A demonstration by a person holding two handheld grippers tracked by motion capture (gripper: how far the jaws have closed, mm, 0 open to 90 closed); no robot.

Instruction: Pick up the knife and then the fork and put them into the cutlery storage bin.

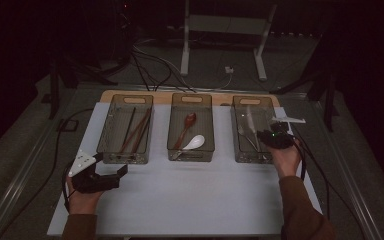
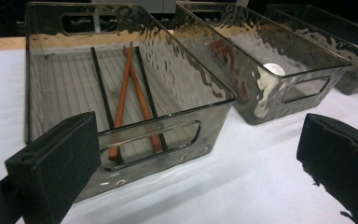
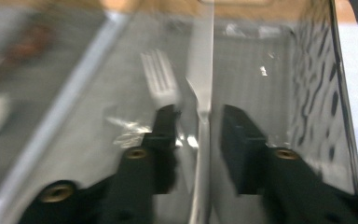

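Steel knife [image 3: 200, 84] lies in the right-hand bin [image 1: 267, 102] at two o'clock, between your right gripper's [image 3: 199, 123] parted jaws, unpinched; left gripper [image 2: 191, 163] idles wide open.

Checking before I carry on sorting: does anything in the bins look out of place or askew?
Nothing is spilled or broken. One oddity: in the right bin, a knife lies between the open jaws of the right tool, apart from both pads, beside a fork. Chopsticks in the left bin lie crossed.

bins [image 1: 125, 156]: smoky grey, rippled | chopsticks [image 2: 123, 88]: red-brown, black | spoon [image 1: 195, 142]: white | fork [image 3: 161, 84]: silver
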